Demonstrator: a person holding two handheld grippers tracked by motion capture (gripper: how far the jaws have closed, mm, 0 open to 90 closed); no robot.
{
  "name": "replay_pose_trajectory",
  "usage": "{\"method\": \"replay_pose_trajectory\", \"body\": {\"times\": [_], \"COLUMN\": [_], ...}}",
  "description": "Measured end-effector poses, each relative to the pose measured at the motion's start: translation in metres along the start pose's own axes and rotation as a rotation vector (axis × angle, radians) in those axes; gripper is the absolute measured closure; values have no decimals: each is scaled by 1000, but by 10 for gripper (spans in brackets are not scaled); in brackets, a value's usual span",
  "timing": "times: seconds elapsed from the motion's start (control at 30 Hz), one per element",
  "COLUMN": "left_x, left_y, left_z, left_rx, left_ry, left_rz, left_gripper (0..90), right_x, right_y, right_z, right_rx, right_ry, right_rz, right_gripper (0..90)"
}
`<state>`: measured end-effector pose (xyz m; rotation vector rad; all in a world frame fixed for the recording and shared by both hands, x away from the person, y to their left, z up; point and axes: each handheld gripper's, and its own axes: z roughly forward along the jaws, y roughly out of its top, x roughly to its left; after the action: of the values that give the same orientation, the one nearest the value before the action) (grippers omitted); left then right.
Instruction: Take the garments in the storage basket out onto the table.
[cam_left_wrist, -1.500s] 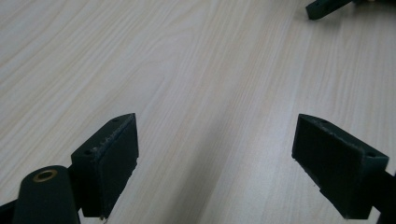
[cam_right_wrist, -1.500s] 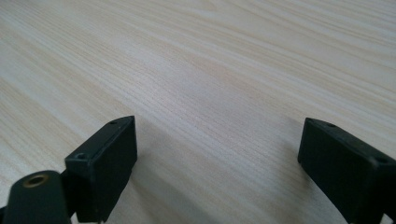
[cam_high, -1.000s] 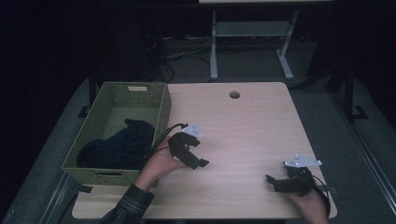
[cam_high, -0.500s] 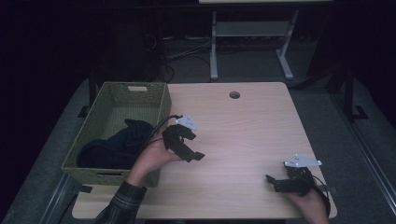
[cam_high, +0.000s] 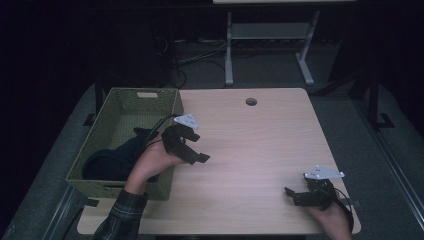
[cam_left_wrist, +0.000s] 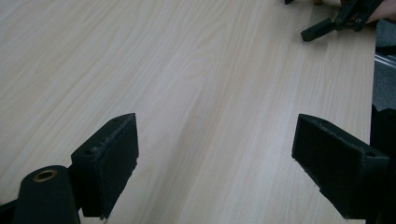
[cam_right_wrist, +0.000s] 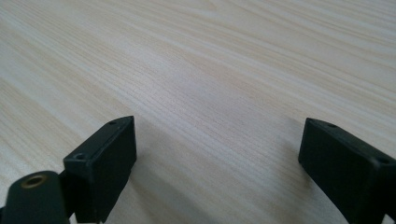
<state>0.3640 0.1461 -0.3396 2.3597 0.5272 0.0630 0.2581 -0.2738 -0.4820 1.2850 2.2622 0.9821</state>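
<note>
- Right gripper sits low on the near tabletop, fingers spread wide, empty.
- Left gripper, also wide and empty, hovers beside the basket.
- Dark cloth lies inside; best swing left, dip over the rim, pinch a fold.

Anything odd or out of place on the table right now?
Nothing stands out. The dark cloth lies bunched inside the green basket at the table's left edge. Left gripper and right gripper are both open with nothing between their jaws.
</note>
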Motion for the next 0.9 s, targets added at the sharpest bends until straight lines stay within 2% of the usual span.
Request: {"method": "replay_pose_trajectory", "body": {"times": [0.27, 0.7, 0.9], "left_x": [11, 19, 24], "left_y": [-10, -21, -29], "left_z": [-19, -49, -65], "left_rx": [-7, -7, -20], "left_ry": [44, 110, 148], "left_rz": [-29, -45, -70], "left_gripper": [143, 147, 147], "right_x": [0, 0, 0], "right_y": [0, 0, 0], "right_z": [0, 0, 0], "right_rx": [0, 0, 0], "right_ry": [0, 0, 0], "right_rz": [-1, 0, 0], "right_gripper": [110, 110, 110]}}
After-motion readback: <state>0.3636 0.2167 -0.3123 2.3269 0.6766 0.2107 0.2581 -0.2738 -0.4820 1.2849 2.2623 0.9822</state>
